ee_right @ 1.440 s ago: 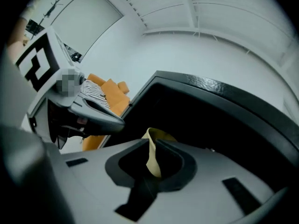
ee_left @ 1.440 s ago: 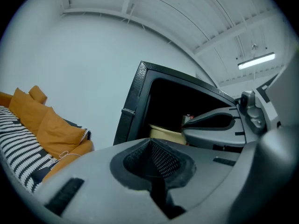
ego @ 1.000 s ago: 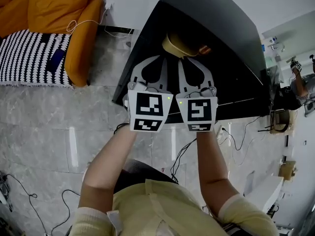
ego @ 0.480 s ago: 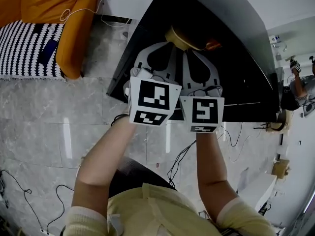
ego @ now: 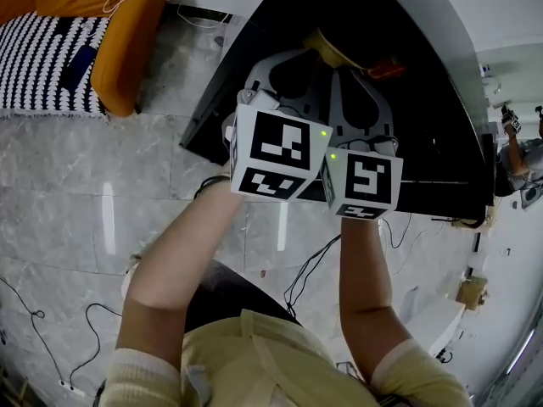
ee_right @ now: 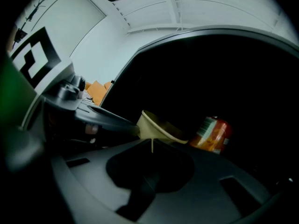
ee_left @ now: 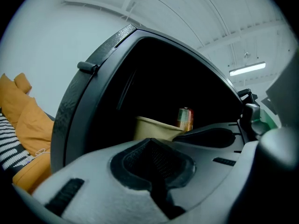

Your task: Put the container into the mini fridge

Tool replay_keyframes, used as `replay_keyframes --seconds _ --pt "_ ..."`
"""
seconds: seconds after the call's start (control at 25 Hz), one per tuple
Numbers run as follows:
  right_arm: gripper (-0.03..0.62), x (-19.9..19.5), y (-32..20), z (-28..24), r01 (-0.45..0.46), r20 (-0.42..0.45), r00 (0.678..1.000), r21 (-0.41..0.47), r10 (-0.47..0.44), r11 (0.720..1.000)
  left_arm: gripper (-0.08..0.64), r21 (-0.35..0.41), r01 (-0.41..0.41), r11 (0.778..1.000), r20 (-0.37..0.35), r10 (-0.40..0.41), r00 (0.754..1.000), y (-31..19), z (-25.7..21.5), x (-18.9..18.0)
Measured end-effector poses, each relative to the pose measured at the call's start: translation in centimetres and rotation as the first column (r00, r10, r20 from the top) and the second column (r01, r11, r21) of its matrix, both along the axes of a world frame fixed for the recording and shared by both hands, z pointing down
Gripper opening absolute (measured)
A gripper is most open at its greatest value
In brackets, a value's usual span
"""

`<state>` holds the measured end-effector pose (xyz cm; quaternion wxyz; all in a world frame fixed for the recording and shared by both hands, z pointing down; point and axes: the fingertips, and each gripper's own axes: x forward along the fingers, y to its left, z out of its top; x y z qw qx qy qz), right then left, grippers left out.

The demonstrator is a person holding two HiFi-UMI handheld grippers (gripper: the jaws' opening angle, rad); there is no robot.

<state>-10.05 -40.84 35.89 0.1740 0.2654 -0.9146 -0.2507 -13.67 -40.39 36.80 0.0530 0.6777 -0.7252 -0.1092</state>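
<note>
Pale yellow top (ego: 254, 354), seemingly ribbed cuffs (ego: 140, 373)

Mini fridge (ego: 424, 125) at far centre, opening toward the person. Container (ego: 327, 49) inside the opening, at the tips of both grippers. Left gripper (ee_left: 152, 141) and right gripper (ee_right: 152, 146) side by side, just near of it. Can (ego: 386, 69) inside the fridge, just right of the container. Sofa (ego: 127, 49) far left of the fridge. Cables (ego: 305, 270) on the floor (ego: 85, 193), near side.

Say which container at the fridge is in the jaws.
The beige tub, rim pinched by the right gripper; the orange can stands free behind it.
</note>
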Motion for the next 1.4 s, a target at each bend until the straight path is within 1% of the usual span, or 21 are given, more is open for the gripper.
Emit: replay_keyframes --seconds 0.28,0.44,0.6,0.92,1.16,1.4 --pt "0.035 0.2 -0.7 0.4 0.020 -0.003 1.000 -0.011 -0.020 1.000 0.023 0.010 -0.002 1.000 -0.015 0.002 1.000 -0.7 0.1 -0.2" --pt "0.035 0.6 -0.5 0.2 0.025 0.005 1.000 -0.015 -0.025 1.000 0.023 0.014 -0.018 1.000 -0.021 0.018 1.000 -0.7 -0.2 0.1" --pt "0.035 1.3 0.1 0.0 0.024 0.026 0.999 -0.047 -0.023 0.999 0.023 0.018 -0.031 0.999 -0.025 0.032 0.999 0.1 -0.4 0.5" --pt "0.036 3.0 1.7 -0.4 -0.006 0.067 0.998 -0.075 0.011 0.997 0.023 -0.004 -0.045 0.999 0.030 0.045 0.999 2.1 -0.4 1.6" --pt "0.035 4.1 3.0 -1.3 -0.035 0.116 0.992 -0.105 0.047 0.994 0.023 -0.045 -0.040 0.998 0.056 0.042 0.998 4.4 -0.5 1.3" --pt "0.035 4.9 4.3 -2.6 -0.039 0.163 0.985 -0.128 0.059 0.991 0.023 -0.081 -0.037 0.996 0.083 0.044 0.996 6.2 -1.1 1.4"
